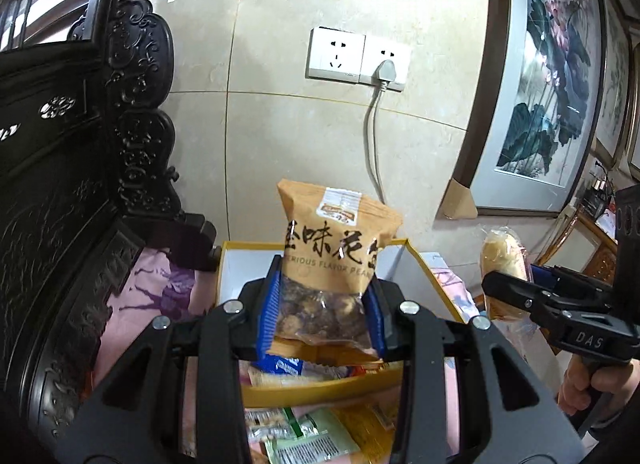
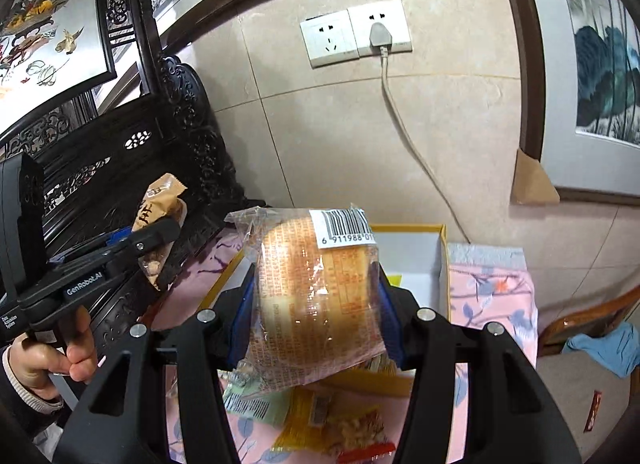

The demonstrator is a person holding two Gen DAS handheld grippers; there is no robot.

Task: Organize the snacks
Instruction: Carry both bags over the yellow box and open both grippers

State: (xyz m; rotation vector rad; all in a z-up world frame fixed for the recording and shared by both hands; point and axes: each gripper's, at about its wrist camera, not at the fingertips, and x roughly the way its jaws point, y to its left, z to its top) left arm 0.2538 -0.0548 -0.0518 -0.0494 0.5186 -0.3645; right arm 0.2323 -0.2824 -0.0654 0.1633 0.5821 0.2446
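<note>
Left gripper (image 1: 324, 304) clamps the light, crinkly peanut bag (image 1: 334, 260) at its lower half, right gripper (image 2: 316, 304) pinches the soft, crushable wrapped bun (image 2: 316, 288) mid-body, both raised before the yellow box (image 1: 320, 388).

peanut bag (image 1: 338, 242): tan kraft pouch with black characters and a clear lower window showing brown nuts; upright, held up above the box.
bread pack (image 2: 316, 288): round golden bun in clear wrap with a barcode label; lifted over the box.
box (image 1: 424, 276): yellow-rimmed, white inside, open, some packets in it.
loose snacks (image 2: 336, 424): green, yellow and red packets on pink cloth in front of the box.
</note>
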